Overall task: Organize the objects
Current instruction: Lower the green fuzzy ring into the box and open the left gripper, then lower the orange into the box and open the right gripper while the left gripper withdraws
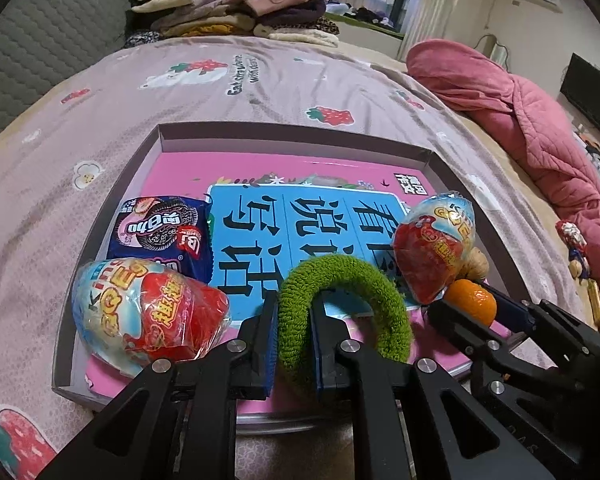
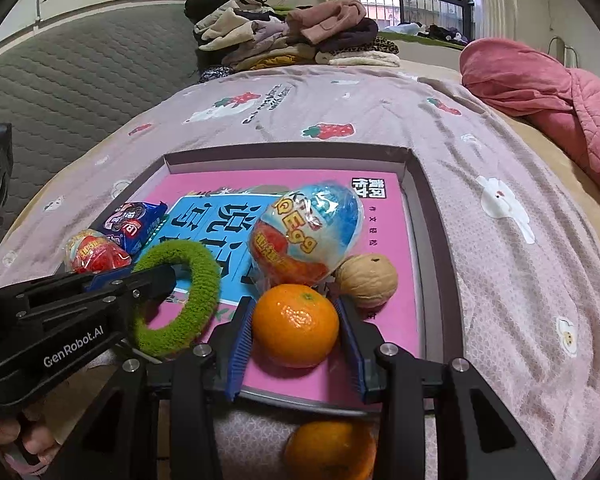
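Note:
A shallow grey box (image 1: 296, 131) on the bed holds a pink book (image 1: 172, 168). My left gripper (image 1: 293, 312) is shut on a green fuzzy ring (image 1: 352, 276) over the box's near edge; the ring shows in the right wrist view (image 2: 198, 280) too. My right gripper (image 2: 296, 320) is shut on an orange tangerine (image 2: 296, 324) above the book (image 2: 384, 292); it also shows in the left wrist view (image 1: 472, 300). Two wrapped toy eggs (image 1: 148, 316) (image 1: 436, 244), a blue cookie pack (image 1: 164, 232) and a walnut (image 2: 366, 280) lie in the box.
A second tangerine (image 2: 332, 448) lies on the bed below my right gripper, outside the box. A pink quilt (image 1: 532, 128) is bunched at the right. A pile of folded clothes (image 1: 236, 4) sits at the far end. A small figure (image 1: 576, 244) lies at the right edge.

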### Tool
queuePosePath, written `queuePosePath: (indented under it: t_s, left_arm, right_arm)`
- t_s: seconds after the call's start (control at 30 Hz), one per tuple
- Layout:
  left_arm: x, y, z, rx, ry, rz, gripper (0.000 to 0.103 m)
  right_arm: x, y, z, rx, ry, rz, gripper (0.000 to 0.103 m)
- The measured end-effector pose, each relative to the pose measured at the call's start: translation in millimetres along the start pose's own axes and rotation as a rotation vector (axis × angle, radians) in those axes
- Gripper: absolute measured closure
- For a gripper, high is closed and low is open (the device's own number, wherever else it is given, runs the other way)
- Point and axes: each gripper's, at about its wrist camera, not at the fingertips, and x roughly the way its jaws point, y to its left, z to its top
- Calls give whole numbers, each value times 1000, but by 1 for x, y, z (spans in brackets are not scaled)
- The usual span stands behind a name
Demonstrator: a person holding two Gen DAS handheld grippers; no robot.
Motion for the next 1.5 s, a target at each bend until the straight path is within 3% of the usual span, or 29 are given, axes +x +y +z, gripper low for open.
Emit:
queuePosePath:
  t_s: [0.33,0.5,1.5]
  left_arm:
    - [-2,1,0,-3,-1,-5,79]
    - [-9,2,2,-7,-37,-14,58]
    - [-40,-9,7,49,-133,-3,36]
  right_arm:
    - [-10,-1,1,-9,-23,-11,62]
    - [-15,1,1,-22,-41,-17,62]
    - [-37,-7,6,11,-123,-20,57]
